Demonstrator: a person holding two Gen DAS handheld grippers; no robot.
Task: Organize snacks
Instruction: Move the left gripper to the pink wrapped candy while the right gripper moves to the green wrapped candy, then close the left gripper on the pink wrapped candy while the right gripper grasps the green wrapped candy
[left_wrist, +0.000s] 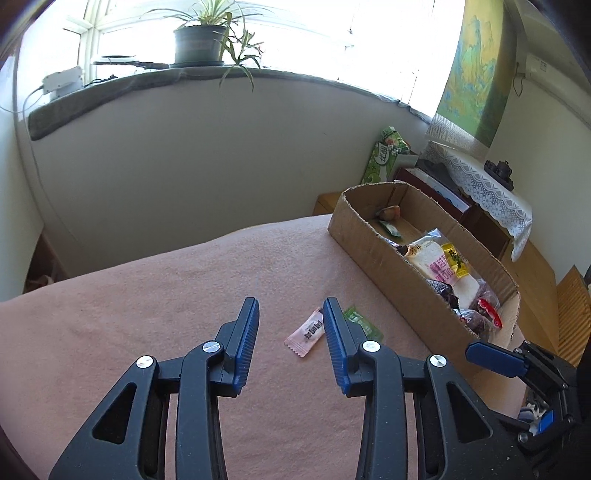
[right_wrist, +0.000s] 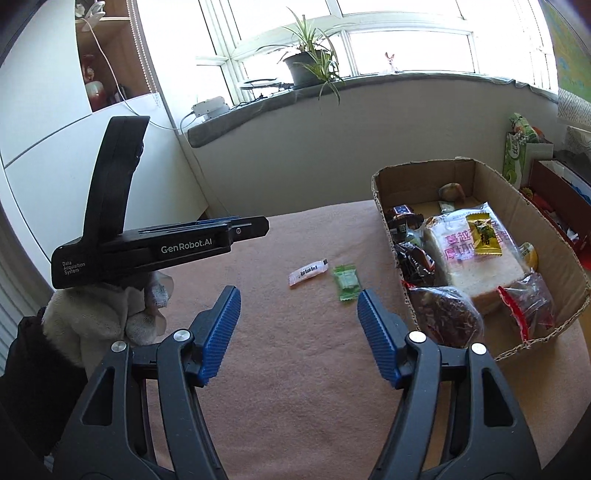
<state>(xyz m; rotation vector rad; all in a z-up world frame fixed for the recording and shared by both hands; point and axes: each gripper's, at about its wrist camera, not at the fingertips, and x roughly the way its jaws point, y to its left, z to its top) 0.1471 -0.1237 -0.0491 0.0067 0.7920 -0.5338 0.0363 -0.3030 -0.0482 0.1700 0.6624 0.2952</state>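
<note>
Pink packet (left_wrist: 306, 333) on blanket, just ahead between left tongs (left_wrist: 291, 308), apart, empty; right tongs (right_wrist: 299, 297) apart too.

green packet (left_wrist: 364, 325): partly hidden by finger | cardboard box (right_wrist: 565, 236): lower snacks buried, unreadable

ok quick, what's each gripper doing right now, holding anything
left gripper: open, holding nothing, pink packet on the blanket beyond its tips
right gripper: open wide, holding nothing
</note>
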